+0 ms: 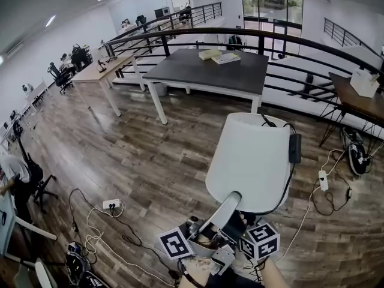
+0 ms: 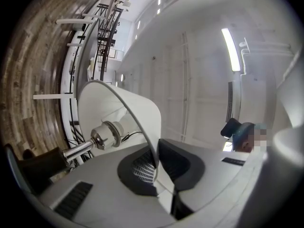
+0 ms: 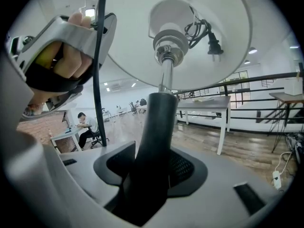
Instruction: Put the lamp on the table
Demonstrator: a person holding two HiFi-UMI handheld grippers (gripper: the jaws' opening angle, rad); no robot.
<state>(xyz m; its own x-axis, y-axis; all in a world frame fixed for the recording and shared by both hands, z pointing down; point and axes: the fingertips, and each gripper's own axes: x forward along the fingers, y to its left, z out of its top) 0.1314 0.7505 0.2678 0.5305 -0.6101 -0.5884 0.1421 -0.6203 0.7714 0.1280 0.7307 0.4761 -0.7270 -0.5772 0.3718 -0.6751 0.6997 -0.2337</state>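
Holding lamp (image 1: 252, 161) up over wood floor (image 1: 138, 161), well short of dark table (image 1: 204, 71). Clamping black stem (image 3: 159, 122) with right gripper (image 3: 152, 163), just below socket (image 3: 167, 46). Pinching thin shade (image 2: 135, 113) at its rim with left gripper (image 2: 156, 171), jaws nearly together.

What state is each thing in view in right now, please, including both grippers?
Lamp, held in the air over the floor, not yet set down.
Plug, unplugged, tucked inside the shade.
Left gripper, shut on the shade's rim.
Right gripper, shut on the stem.
Table, ahead, with papers near its far edge.
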